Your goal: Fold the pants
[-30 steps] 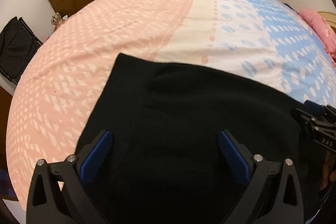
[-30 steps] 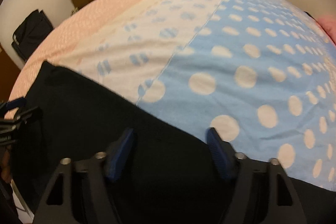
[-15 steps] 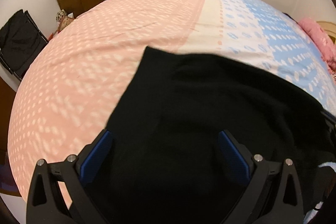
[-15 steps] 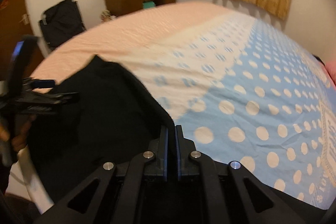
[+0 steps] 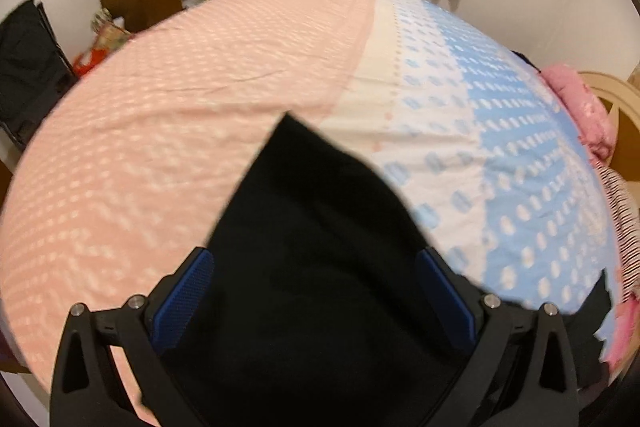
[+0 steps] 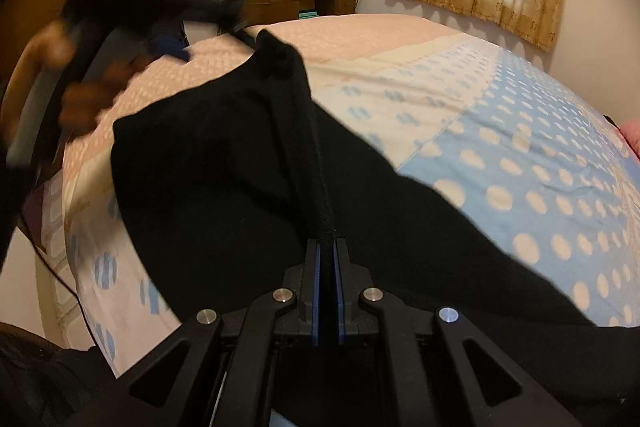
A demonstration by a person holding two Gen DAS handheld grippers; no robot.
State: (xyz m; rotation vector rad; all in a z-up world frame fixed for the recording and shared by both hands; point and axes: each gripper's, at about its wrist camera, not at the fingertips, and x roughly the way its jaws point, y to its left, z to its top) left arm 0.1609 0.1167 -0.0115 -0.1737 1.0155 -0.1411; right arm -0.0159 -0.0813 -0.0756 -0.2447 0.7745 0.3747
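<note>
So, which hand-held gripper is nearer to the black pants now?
Right. The right hand-held gripper is shut on a fold of the black pants, touching them. The left hand-held gripper stands open above the pants, its pads not pressing the cloth.

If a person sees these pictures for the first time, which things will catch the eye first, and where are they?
The black pants dominate, lying on the near part of the bed, with one fold pinched in the shut right gripper at the bottom of its view. Behind them spreads the bedsheet, pink on the left and blue with white dots on the right. The left gripper stands open over the black cloth.
</note>
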